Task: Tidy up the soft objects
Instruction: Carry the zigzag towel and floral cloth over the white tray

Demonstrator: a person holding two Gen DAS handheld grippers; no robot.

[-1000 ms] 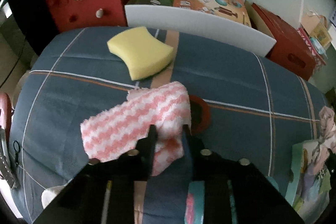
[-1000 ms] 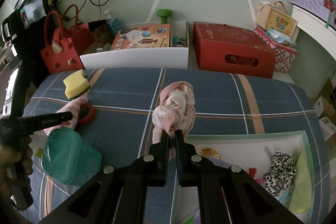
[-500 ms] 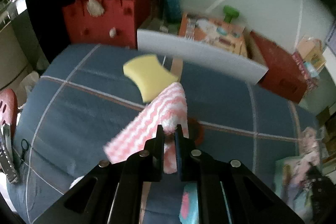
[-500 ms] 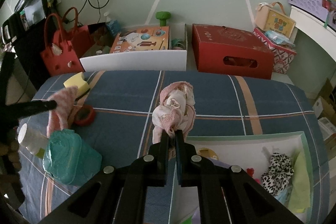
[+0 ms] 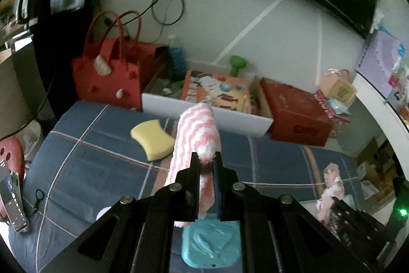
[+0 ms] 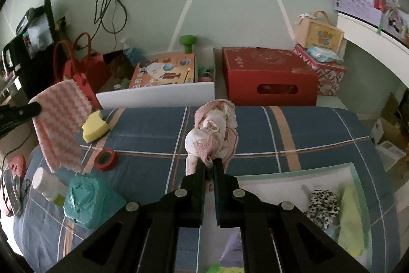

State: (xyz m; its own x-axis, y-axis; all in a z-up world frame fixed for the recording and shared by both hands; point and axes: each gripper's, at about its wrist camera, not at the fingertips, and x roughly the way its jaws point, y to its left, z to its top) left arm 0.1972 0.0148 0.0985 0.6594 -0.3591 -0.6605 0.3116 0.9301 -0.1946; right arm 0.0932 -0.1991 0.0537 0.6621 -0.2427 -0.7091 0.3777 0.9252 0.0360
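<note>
My left gripper (image 5: 205,160) is shut on a pink-and-white striped fluffy cloth (image 5: 198,134) and holds it up in the air above the bed; the cloth (image 6: 60,124) hangs at the left of the right wrist view. My right gripper (image 6: 209,165) is shut on a bundled pale pink garment (image 6: 213,134) and holds it over the blue plaid bedspread (image 6: 268,129), just above the near edge of a green-rimmed box (image 6: 358,178) that holds a leopard-print cloth (image 6: 323,204) and a lime cloth (image 6: 351,221). A yellow sponge (image 5: 153,140) lies on the bed.
A teal lidded container (image 6: 88,198), a white bottle (image 6: 47,183) and a red tape roll (image 6: 106,159) lie on the bed's left part. A white bin (image 6: 156,96), red box (image 6: 271,76) and red bag (image 5: 110,78) stand behind the bed.
My left gripper shut on the striped cloth and lifted it off the bed, high into the air. My right gripper stayed nearly still with the pink garment.
</note>
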